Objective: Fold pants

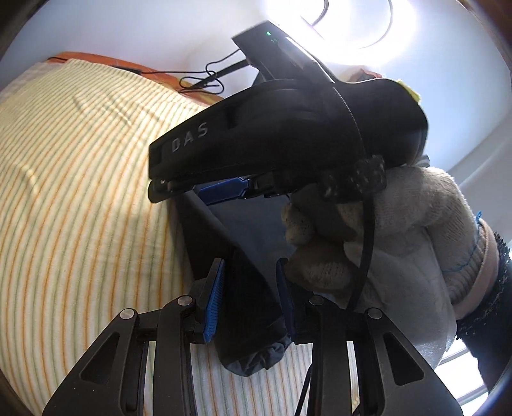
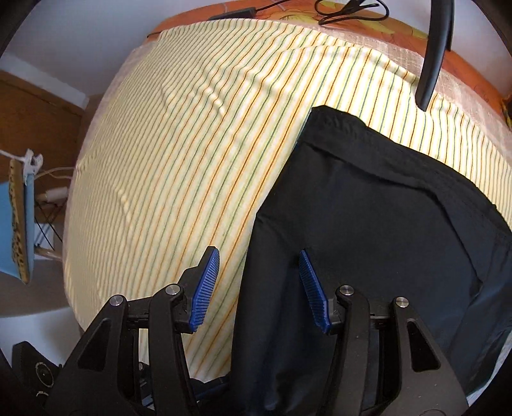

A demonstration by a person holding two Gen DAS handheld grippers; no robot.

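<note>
The black pants (image 2: pixel 368 230) lie on the striped yellow cloth (image 2: pixel 192 153) at the right of the right wrist view, with the edge of one part running between the fingers. My right gripper (image 2: pixel 257 284) is open over that edge; its blue pads stand wide apart. In the left wrist view my left gripper (image 1: pixel 249 297) has its pads apart, with a bunched fold of the pants (image 1: pixel 252 320) hanging between them. The right gripper (image 1: pixel 220 188) shows there too, just ahead, held by a gloved hand (image 1: pixel 384 243).
The striped cloth (image 1: pixel 80 192) covers an orange surface (image 2: pixel 368 22) with black cables at its far edge. A black strap (image 2: pixel 435 48) hangs at the upper right. A blue and leopard-print item (image 2: pixel 19 220) sits off the table at the left.
</note>
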